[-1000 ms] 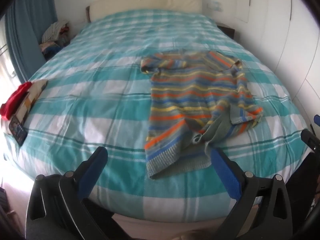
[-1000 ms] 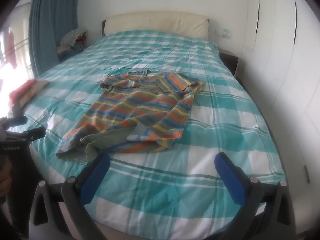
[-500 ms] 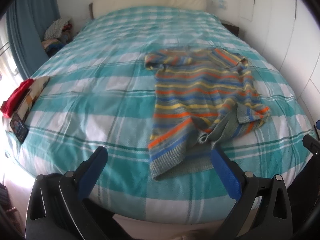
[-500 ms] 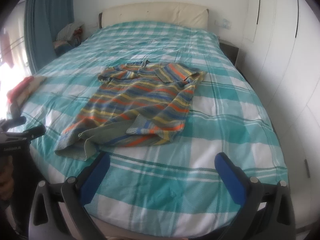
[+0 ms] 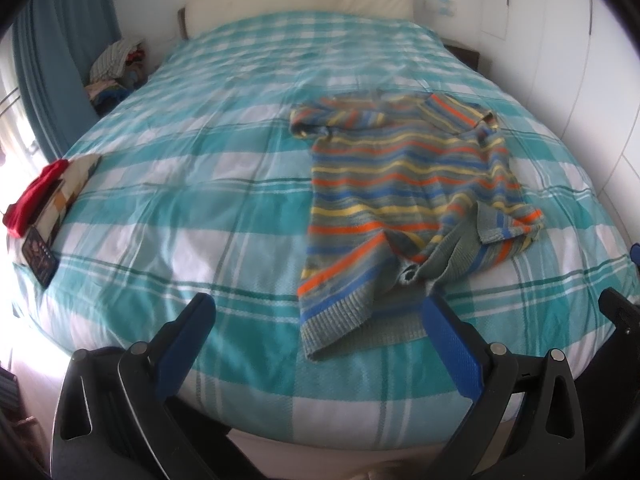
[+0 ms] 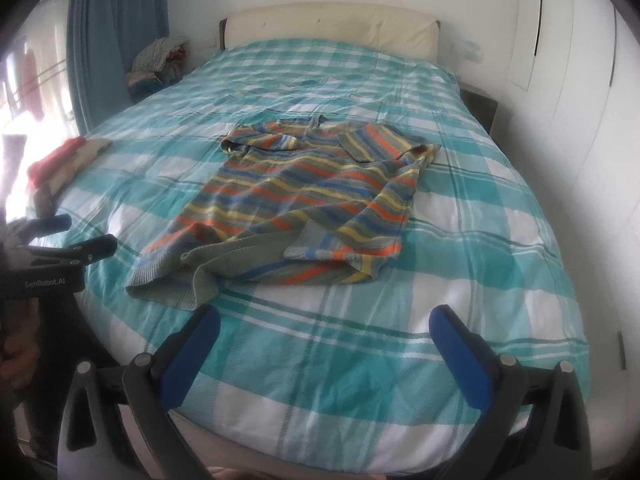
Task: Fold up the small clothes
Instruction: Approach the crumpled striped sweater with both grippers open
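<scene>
A small striped knit sweater in grey, orange, yellow and blue lies on the bed, also in the right wrist view. Its bottom hem is rumpled and partly turned over, showing the grey inside. My left gripper is open and empty, held over the bed's near edge just short of the hem. My right gripper is open and empty, held above the near edge to the right of the hem. The left gripper also shows at the left edge of the right wrist view.
The bed has a teal and white checked cover. Folded clothes with a red item and a dark patterned item lie at its left edge. A clothes pile sits by the blue curtain. White wardrobes stand right.
Both grippers have drawn back slightly and lifted their view; the sweater sits a little lower and farther in both views. The sweater itself has not moved.
</scene>
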Motion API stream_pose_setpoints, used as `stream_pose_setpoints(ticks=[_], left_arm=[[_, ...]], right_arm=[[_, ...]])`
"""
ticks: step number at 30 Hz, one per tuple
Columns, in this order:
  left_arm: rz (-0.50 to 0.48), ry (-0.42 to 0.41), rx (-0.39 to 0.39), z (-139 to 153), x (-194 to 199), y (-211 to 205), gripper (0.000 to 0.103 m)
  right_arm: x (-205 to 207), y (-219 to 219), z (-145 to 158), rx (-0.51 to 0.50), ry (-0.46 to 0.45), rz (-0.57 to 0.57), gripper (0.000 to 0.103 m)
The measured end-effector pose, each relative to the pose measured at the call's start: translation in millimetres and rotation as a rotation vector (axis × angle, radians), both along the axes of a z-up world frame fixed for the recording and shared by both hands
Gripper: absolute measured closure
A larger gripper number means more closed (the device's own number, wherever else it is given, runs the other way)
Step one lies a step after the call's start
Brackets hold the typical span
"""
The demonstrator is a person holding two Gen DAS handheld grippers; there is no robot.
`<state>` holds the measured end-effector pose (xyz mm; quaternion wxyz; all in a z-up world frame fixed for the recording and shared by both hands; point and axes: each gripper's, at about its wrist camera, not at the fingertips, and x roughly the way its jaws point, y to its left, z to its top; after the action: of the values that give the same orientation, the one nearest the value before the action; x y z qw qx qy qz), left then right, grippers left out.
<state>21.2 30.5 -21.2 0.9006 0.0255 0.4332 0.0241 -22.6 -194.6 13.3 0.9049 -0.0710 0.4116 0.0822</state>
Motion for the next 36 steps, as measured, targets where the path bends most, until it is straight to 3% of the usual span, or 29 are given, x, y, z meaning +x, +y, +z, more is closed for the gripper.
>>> stream_pose_setpoints(ticks=[17, 28, 36], left_arm=[[0.003, 0.000, 0.004, 0, 0, 0, 0.000], [0.003, 0.014, 0.015, -8, -3, 5, 0.000], [-0.010, 0.032, 0.034, -13, 0, -7, 0.000]], right_arm=[[3, -9, -1, -0.002, 0.014, -0.045, 0.000], [7, -18, -4, -0.158, 0.007, -0.159, 0.000], [9, -27, -10, -0.200, 0.029, -0.194, 0.000]])
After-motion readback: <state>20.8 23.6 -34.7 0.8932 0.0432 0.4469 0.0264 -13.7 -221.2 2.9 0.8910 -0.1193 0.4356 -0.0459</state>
